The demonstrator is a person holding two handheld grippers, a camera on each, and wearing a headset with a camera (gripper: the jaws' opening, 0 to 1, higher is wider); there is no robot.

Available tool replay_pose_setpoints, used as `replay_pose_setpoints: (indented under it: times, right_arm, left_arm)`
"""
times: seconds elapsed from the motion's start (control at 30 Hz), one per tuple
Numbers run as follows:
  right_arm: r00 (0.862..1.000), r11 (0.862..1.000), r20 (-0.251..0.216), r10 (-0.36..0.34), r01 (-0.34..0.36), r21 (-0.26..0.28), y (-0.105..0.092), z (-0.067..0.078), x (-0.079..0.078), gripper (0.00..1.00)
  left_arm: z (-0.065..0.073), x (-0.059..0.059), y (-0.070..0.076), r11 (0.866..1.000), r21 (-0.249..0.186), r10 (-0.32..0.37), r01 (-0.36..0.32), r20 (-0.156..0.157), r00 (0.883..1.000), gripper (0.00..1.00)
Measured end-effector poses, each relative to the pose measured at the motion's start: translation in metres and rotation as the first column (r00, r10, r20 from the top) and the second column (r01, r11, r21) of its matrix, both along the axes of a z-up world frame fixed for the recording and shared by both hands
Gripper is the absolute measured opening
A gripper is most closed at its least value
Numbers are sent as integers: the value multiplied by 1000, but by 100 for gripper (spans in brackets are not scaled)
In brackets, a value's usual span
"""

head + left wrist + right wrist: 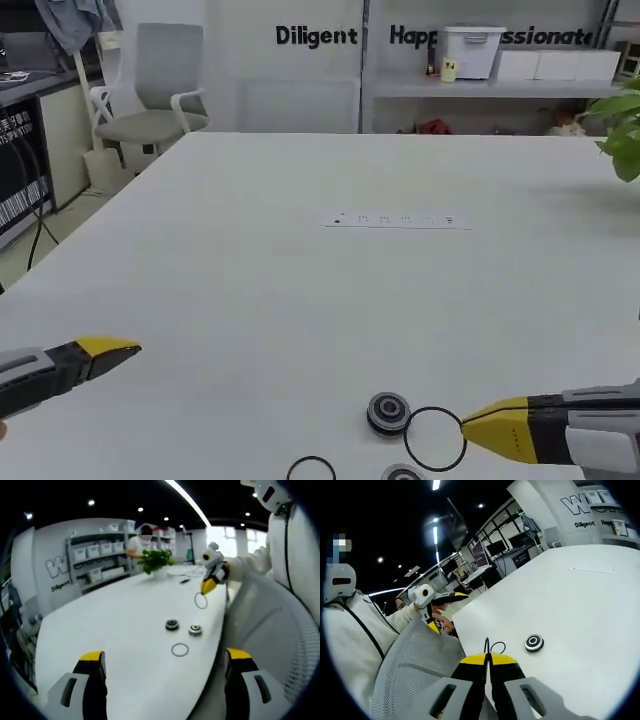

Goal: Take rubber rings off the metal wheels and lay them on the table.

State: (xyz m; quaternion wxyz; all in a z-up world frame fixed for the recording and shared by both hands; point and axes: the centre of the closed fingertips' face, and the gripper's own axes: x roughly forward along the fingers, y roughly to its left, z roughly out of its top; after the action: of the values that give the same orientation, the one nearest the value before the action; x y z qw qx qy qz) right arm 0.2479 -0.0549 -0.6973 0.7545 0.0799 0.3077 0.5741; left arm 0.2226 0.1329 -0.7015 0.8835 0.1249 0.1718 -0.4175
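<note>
My right gripper (pixel 468 428) is at the lower right of the head view, shut on a thin black rubber ring (pixel 434 438) that hangs from its yellow tips just above the white table (pixel 300 280). In the right gripper view the jaws (pixel 489 655) pinch the ring (pixel 487 645) edge-on. A metal wheel (pixel 388 412) lies just left of the held ring, and a second wheel (pixel 402 473) sits at the bottom edge. Another black ring (pixel 311 468) lies flat on the table. My left gripper (pixel 110 352) hovers at the far left, open and holding nothing.
The left gripper view shows both wheels (pixel 172 625) (pixel 195 629) and the loose ring (pixel 180 650) near the table's front edge. A flat socket strip (pixel 395 221) sits mid-table. A grey chair (pixel 160 100) and shelves (pixel 480 85) stand beyond the far edge.
</note>
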Motion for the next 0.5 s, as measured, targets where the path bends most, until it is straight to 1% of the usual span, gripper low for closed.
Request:
replay_pose_setpoints:
  times: [0.17,0.3,0.5]
  right_arm:
    - [1000,1000,13,23,-23,-6,8,6,1,0]
    - [999,999,20,44,-44,-14,14,9,1,0]
    - [996,996,29,90,-89,-26,29,11,2,0]
  left_arm:
    - [-2,-3,3,1000,-10,16,-16,-1,1000,100]
    - [-5,-5,7,999,-16,27,-28,-6,1000,100]
    - [-6,-8,9,999,-25,43,-43,-10,999,100]
